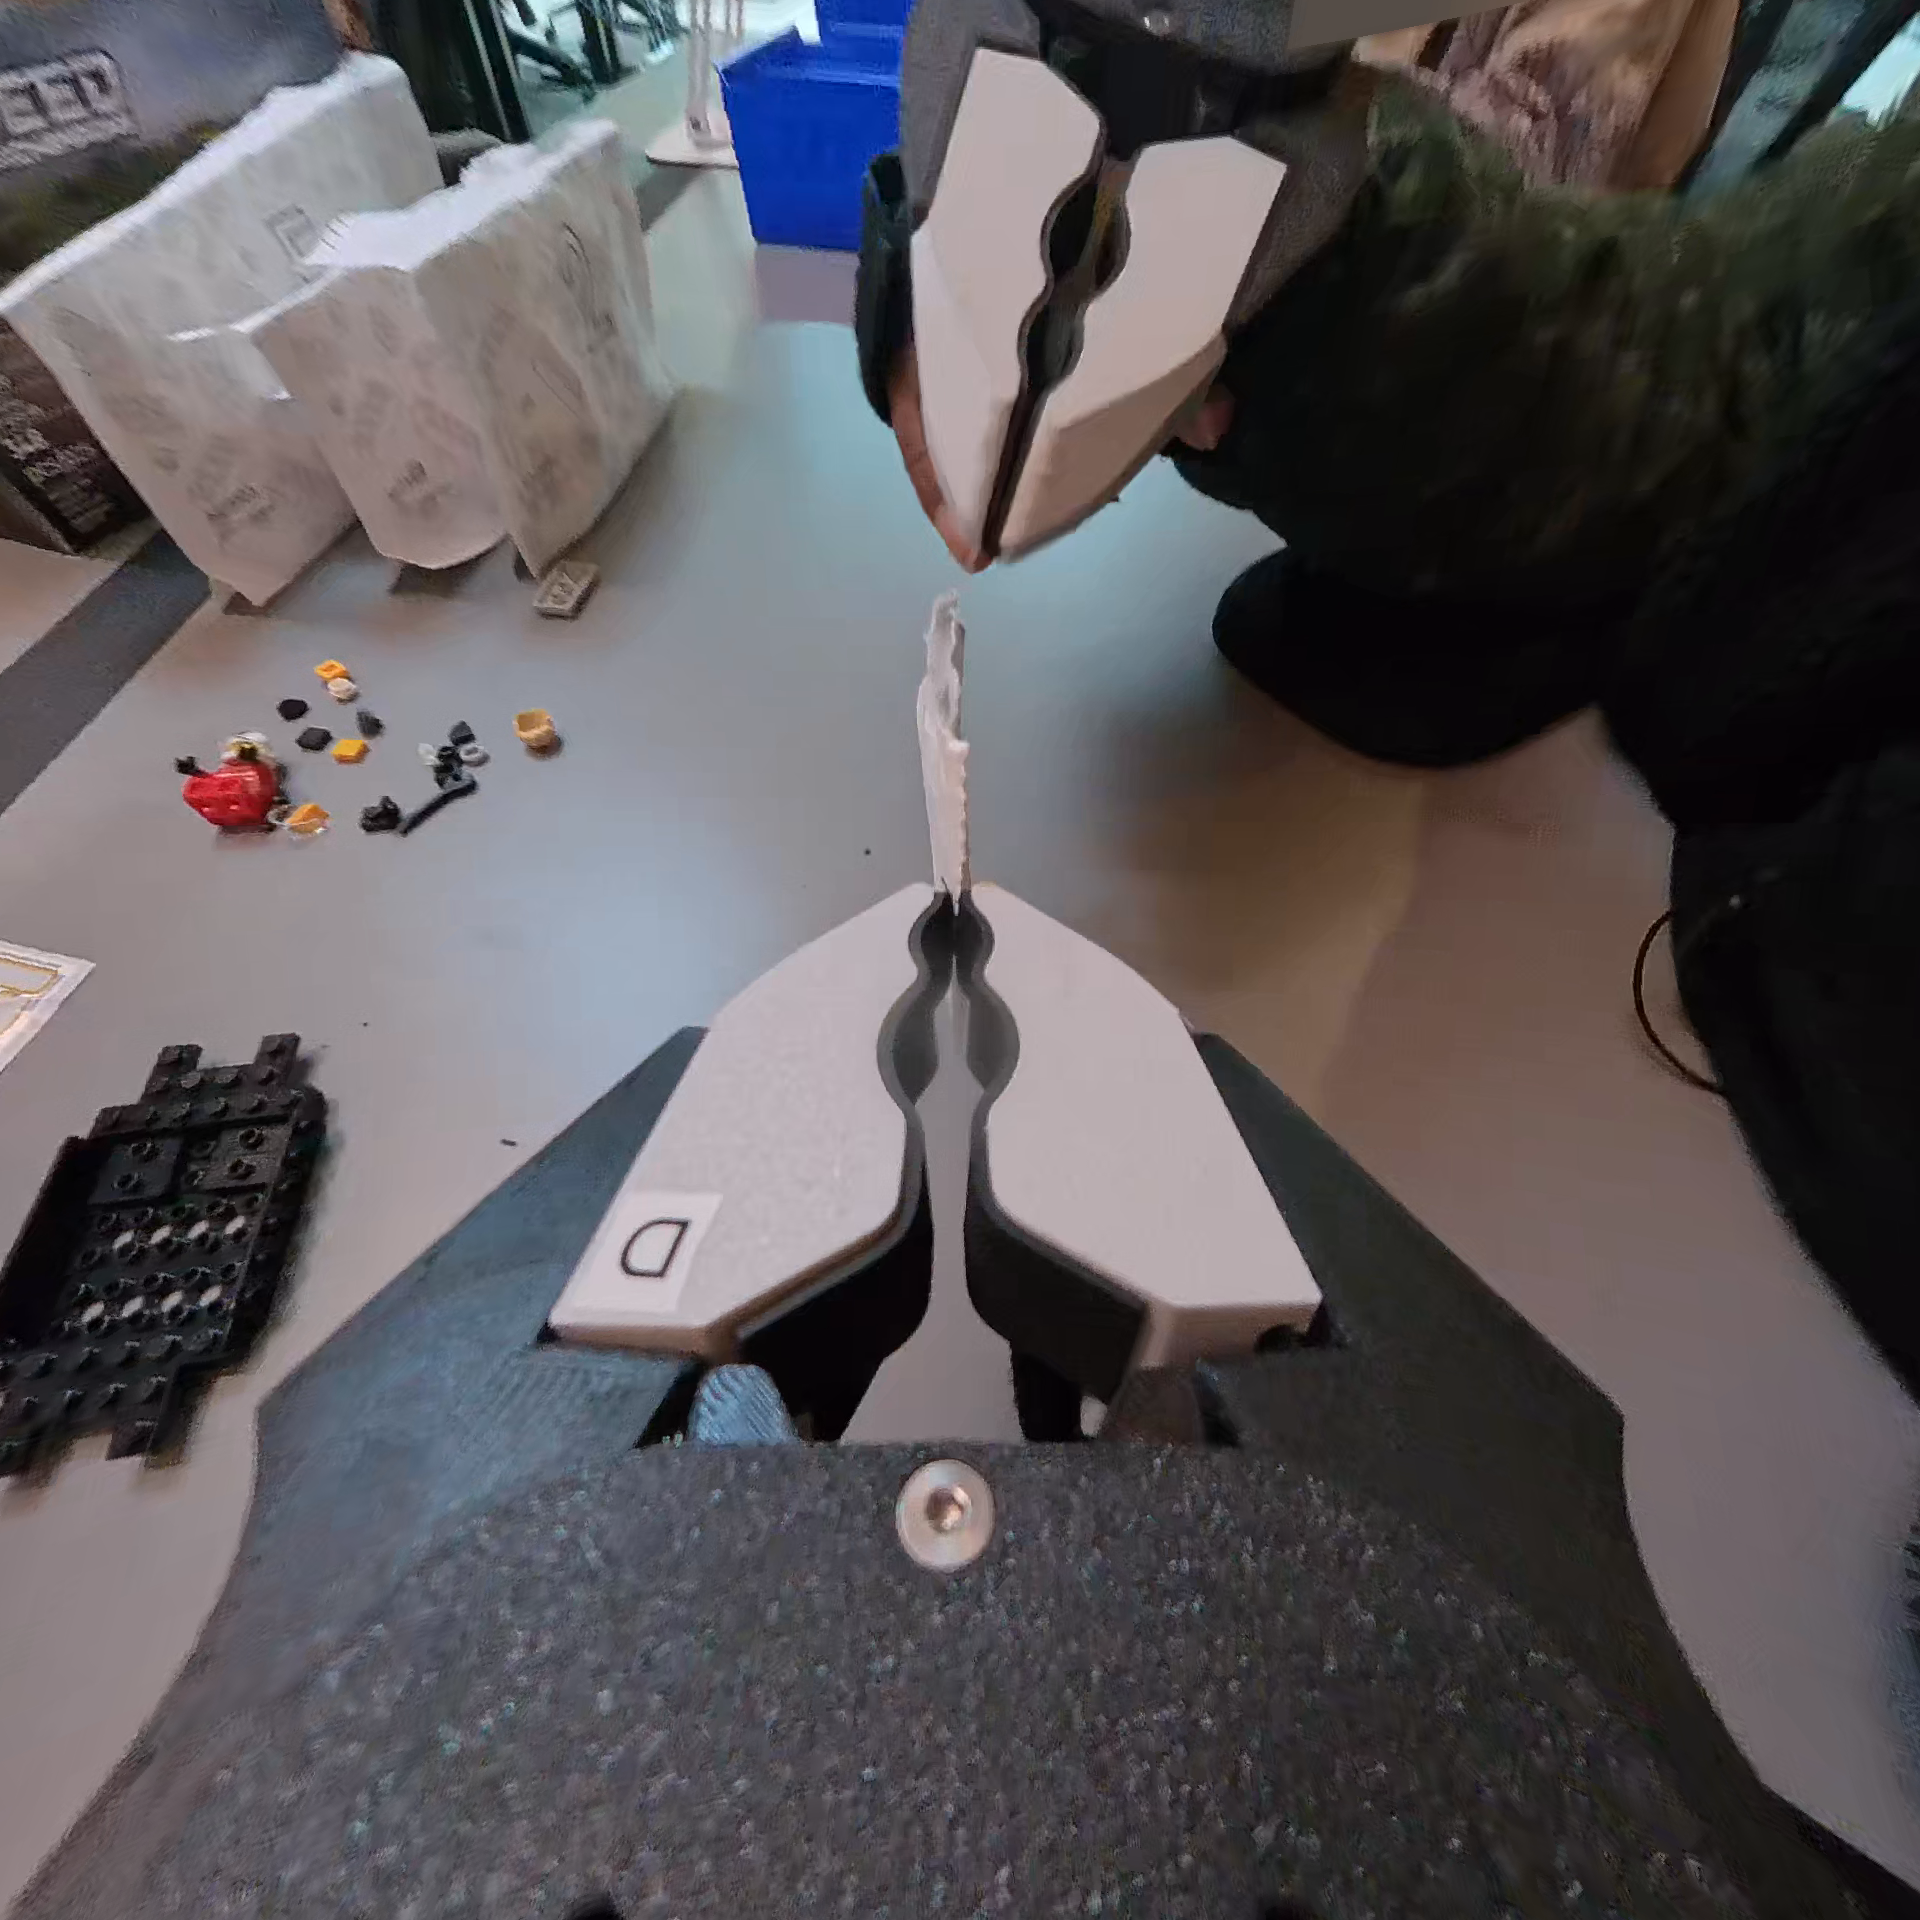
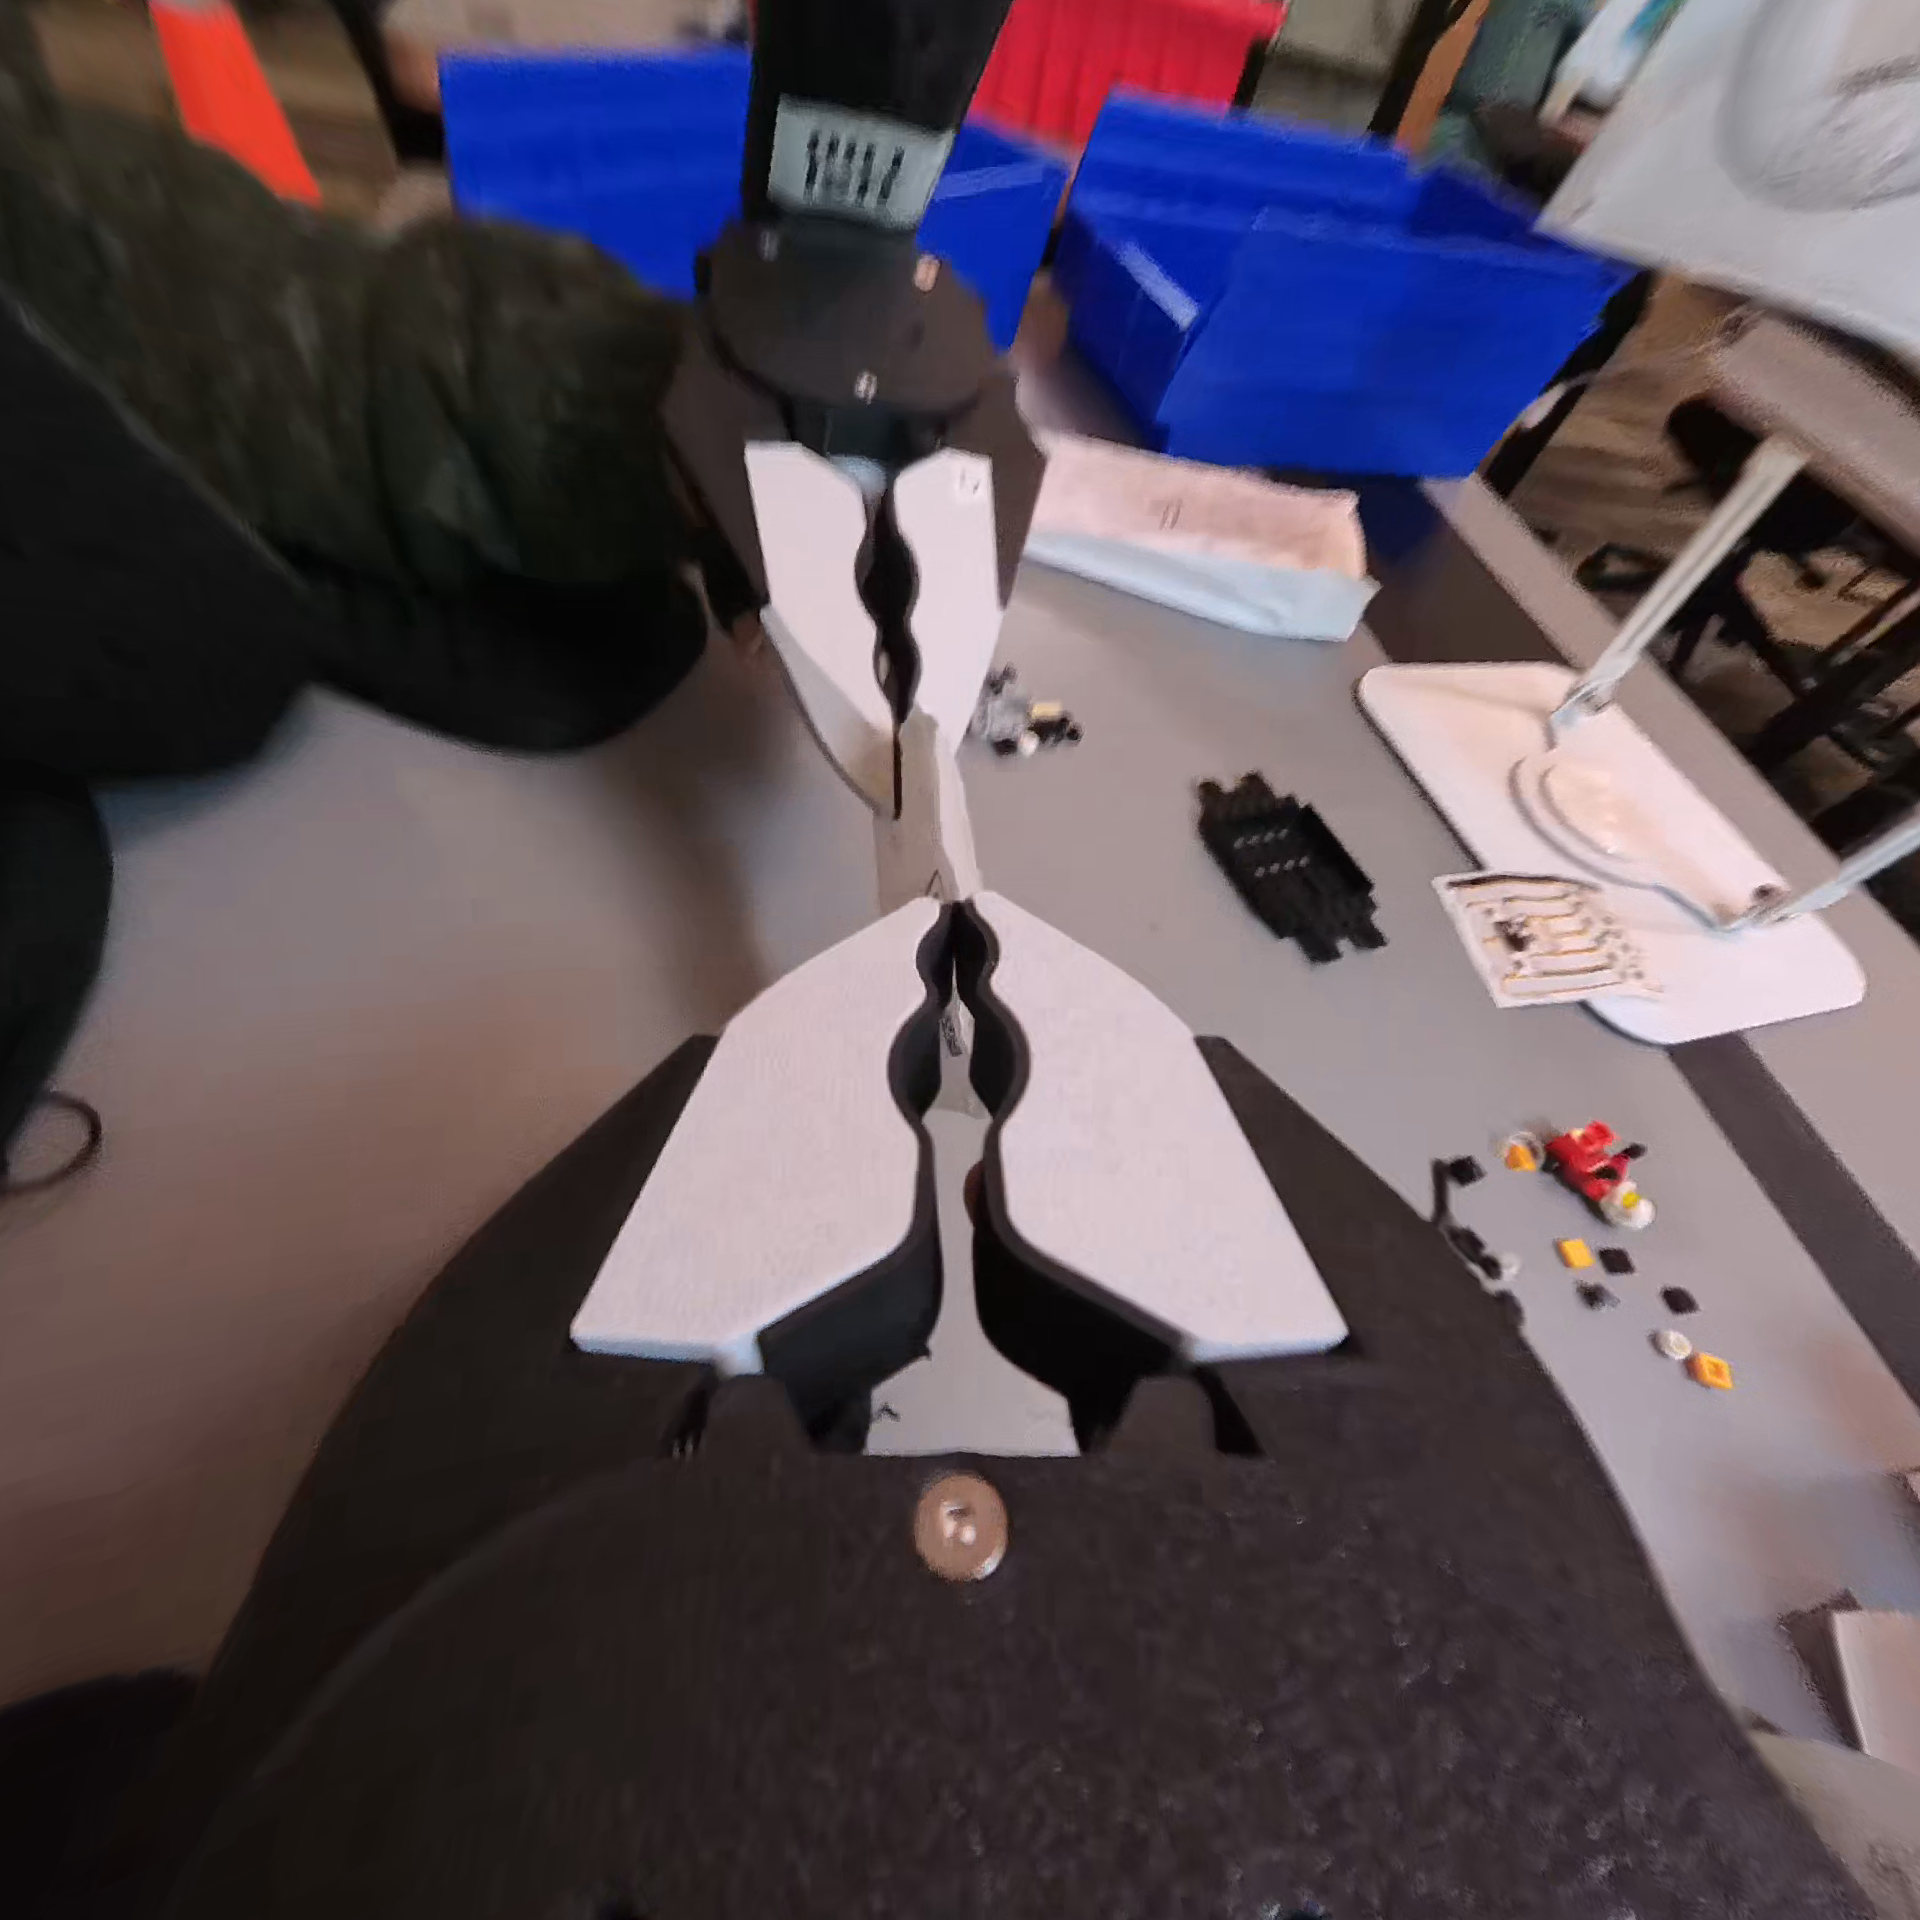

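In the left wrist view, my left gripper (image 1: 954, 899) is shut on a thin white paper strip (image 1: 943, 727) that stands up from its tips and has a ragged top edge. My right gripper (image 1: 982, 556) hangs shut just above that edge, with a small gap. In the right wrist view, my right gripper (image 2: 954, 906) is shut on a white paper piece (image 2: 930, 821) that reaches to the tips of the left gripper (image 2: 896, 805). I cannot tell whether it is one piece or two. Both are held above the grey table (image 1: 623, 935).
Loose small bricks (image 1: 343, 758) and a red figure (image 1: 229, 795) lie at the left, with a black studded plate (image 1: 156, 1226) nearer. White paper bags (image 1: 436, 343) stand behind them. Blue bins (image 2: 1351, 332), a white lamp base (image 2: 1558, 810) and a person's dark sleeve (image 1: 1558, 416) border the table. There is about 7 cm between the tips of the two grippers. About 20 cm separates my left fingertips from the black studded plate (image 1: 156, 1226).
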### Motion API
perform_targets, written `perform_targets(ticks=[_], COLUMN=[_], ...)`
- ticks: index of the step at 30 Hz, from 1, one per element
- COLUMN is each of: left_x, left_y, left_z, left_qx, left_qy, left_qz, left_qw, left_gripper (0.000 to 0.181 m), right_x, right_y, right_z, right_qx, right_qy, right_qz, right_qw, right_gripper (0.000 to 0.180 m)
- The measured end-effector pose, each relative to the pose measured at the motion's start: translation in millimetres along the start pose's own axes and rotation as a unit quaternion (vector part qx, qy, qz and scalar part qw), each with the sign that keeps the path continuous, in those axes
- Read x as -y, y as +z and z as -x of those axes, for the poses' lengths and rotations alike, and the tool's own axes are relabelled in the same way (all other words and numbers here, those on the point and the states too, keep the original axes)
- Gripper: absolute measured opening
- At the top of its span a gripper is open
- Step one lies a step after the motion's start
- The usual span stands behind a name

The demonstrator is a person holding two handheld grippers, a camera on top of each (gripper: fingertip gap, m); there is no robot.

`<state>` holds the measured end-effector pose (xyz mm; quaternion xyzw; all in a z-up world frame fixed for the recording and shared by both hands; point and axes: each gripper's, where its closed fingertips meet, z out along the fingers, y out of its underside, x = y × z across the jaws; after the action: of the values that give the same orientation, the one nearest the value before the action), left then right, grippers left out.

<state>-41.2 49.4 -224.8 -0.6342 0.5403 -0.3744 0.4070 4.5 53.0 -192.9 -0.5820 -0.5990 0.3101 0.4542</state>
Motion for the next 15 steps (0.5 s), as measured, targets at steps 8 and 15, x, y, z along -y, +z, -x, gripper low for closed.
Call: perform_targets(ticks=[8, 15], left_x=[-16, -25], left_y=[7, 11], left_z=[-17, -28], left_qx=[-0.04, -0.066], left_qy=[0.029, 0.045], left_qz=[0.048, 0.073], left_qw=[0.998, 0.994], left_gripper=[0.0, 0.0], right_x=[-30, -39], right_y=[12, 18], right_z=[10, 17], right_qx=[0.033, 0.048], right_qy=[0.001, -0.002], right_qz=[0.071, 0.088], right_qw=[0.997, 0.995], right_gripper=[0.0, 0.0])
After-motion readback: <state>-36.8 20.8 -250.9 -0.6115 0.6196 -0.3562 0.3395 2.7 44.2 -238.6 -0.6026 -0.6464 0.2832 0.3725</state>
